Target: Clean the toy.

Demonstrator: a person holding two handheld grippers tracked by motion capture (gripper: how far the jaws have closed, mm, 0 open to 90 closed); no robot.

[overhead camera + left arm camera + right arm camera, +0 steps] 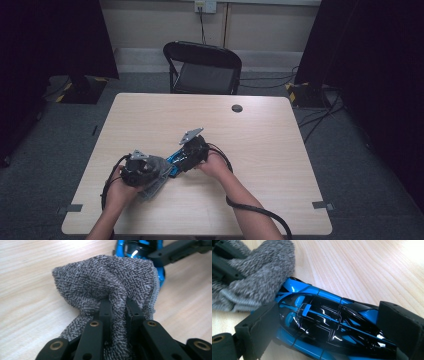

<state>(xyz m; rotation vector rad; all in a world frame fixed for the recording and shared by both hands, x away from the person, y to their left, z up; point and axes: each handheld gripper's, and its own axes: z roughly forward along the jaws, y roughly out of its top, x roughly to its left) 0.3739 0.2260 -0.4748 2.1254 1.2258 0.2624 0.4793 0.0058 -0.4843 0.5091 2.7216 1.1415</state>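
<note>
High view. I log a wooden table (260, 130) as my landmark. Near its front middle, my left gripper (159, 176) holds a grey cloth (161, 170), and my right gripper (181, 161) holds a blue and black toy car (175, 158); cloth and car meet there, just above the tabletop. At the table's far edge sits a dark round grommet (237, 108), and beyond the table stands a black folding chair (204, 67). I see no containers on the table.

Left gripper view. I record the left gripper (119, 305) with jaws drawn narrow, pinching a bunched fold of the grey cloth (105, 280). The cloth's far end lies against the toy car (130, 247), with the table (32, 290) beneath.

Right gripper view. I record the right gripper (329, 322) clamped across the toy car (324, 322), one foam pad (259, 325) on each flank. The grey cloth (259, 270) touches one end of the car, over the table (352, 267).
</note>
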